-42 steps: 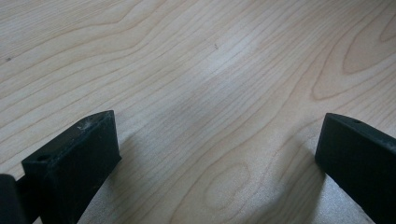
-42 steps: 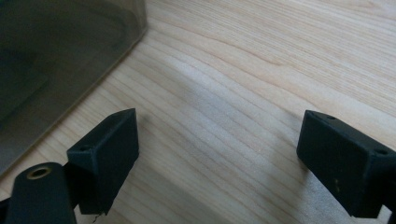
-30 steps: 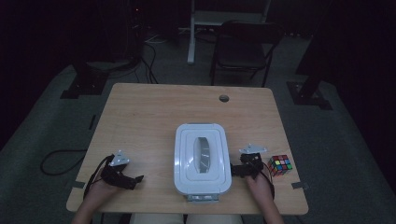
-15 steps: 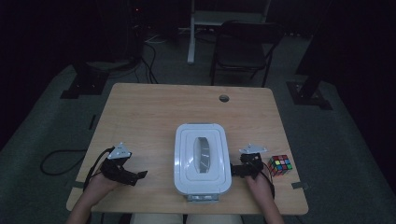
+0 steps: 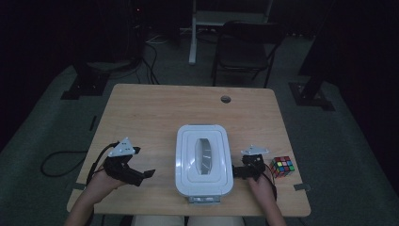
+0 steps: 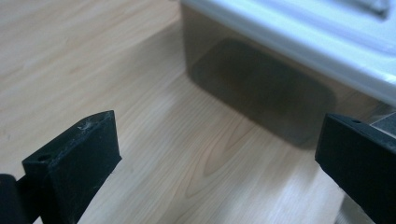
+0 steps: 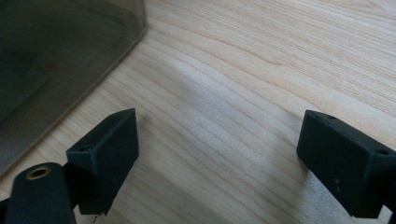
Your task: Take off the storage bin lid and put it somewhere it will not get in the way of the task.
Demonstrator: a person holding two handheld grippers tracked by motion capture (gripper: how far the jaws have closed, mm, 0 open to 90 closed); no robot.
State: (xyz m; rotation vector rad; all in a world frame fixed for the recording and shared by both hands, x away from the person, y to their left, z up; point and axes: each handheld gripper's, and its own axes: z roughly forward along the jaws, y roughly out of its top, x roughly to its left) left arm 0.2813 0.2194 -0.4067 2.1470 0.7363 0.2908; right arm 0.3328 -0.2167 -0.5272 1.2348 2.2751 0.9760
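Left gripper (image 5: 147, 175): jaws spread, empty, near box's left side | Box (image 5: 204, 159): white lid on, table centre-front, between my grippers | Right gripper (image 5: 235, 171): jaws spread, empty, just beside box's right wall | Advice: I close in level on both sides.

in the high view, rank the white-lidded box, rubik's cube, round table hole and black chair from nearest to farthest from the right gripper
1. White-lidded box, right beside the right gripper, toward the table's middle.
2. Rubik's cube, on its outer side, near the table edge.
3. Round table hole, at the far edge.
4. Black chair, beyond the table.
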